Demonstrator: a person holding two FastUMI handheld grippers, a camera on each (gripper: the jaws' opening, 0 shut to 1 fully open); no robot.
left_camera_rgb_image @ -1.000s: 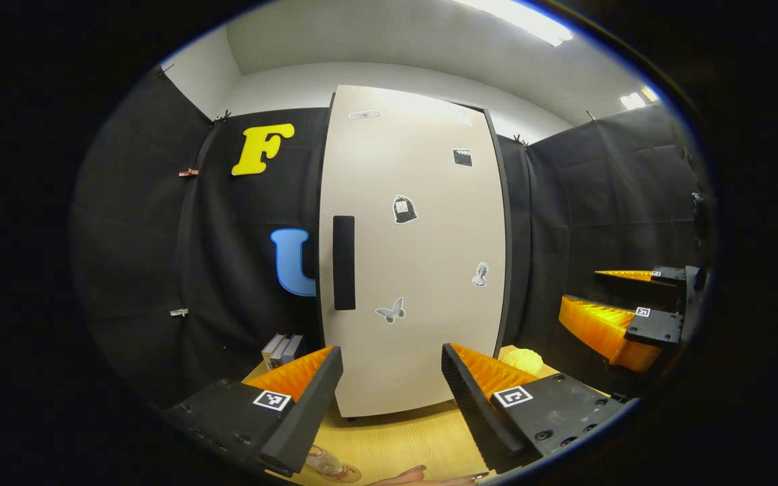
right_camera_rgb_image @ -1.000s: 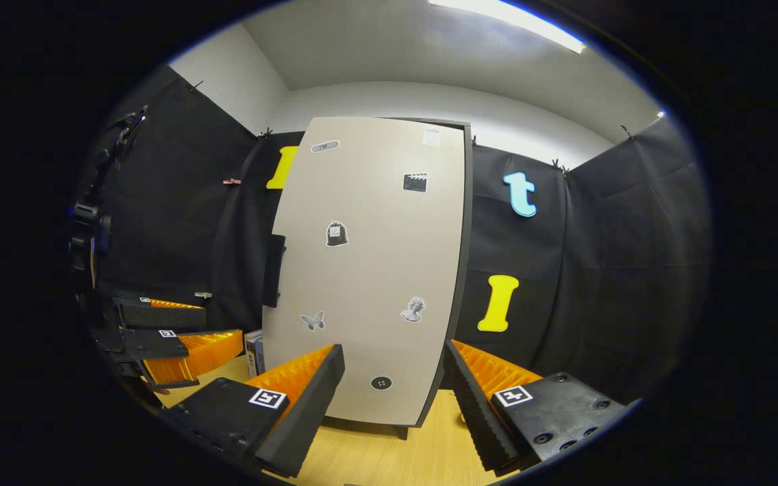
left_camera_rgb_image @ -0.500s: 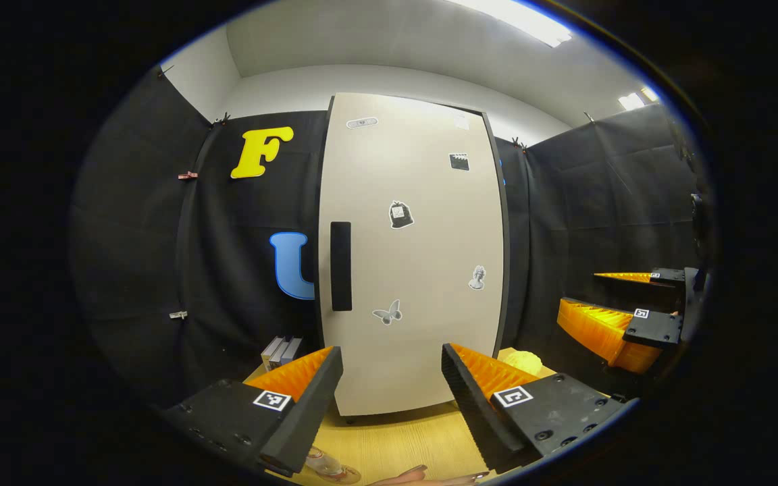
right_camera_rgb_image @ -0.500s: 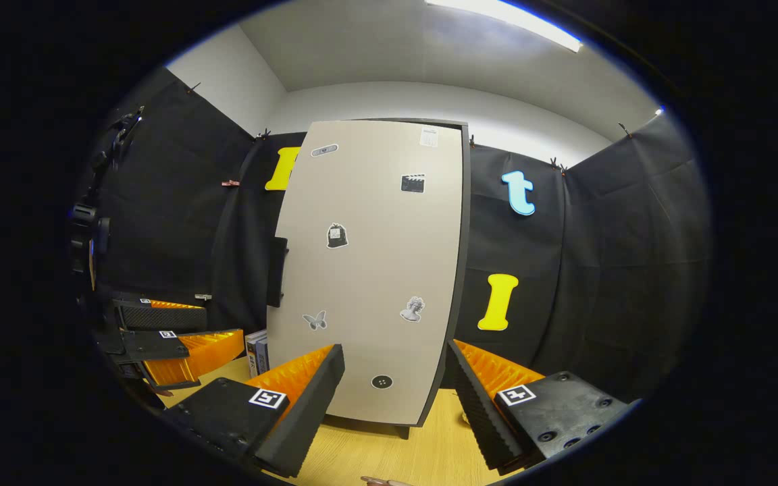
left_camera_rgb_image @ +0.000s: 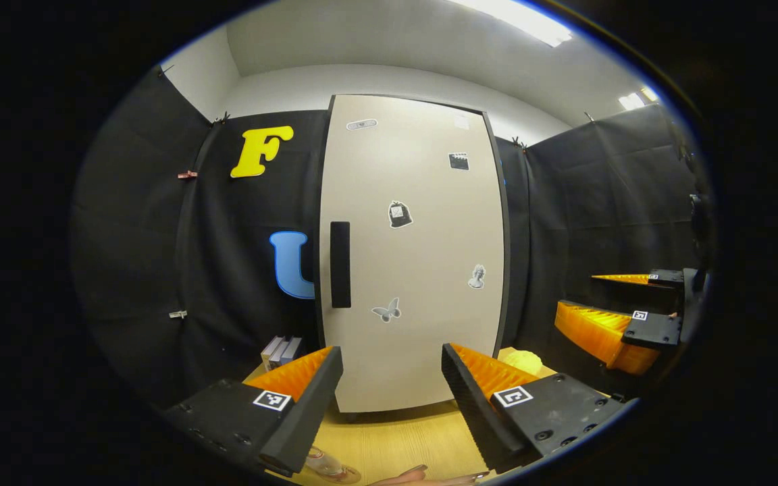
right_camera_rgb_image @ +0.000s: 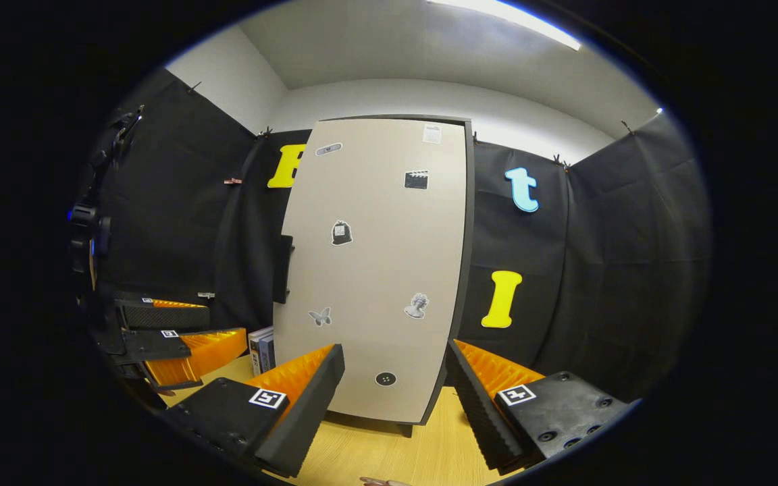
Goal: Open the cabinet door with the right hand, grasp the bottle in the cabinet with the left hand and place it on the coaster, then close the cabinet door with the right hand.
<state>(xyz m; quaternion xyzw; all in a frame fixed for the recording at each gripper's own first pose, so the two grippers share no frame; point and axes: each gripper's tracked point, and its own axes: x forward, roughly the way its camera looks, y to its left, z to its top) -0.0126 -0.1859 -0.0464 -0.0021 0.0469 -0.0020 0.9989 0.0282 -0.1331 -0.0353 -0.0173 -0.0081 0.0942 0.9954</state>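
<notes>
With the cabinet door shut, you're at step one: right gripper and left gripper both gape empty; take the dark handle next.

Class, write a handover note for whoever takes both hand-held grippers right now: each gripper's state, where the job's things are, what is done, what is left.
Left hand-held gripper: open, empty, facing the cabinet door.
Right hand-held gripper: open, empty, clear of the handle.
Cabinet door: shut.
Bottle: a clear item, apparently the bottle, stands on the coaster on the table, partly hidden behind a left finger.
Done: apparently every step.
Left: just confirm the bottle sits squarely on the coaster.
</notes>
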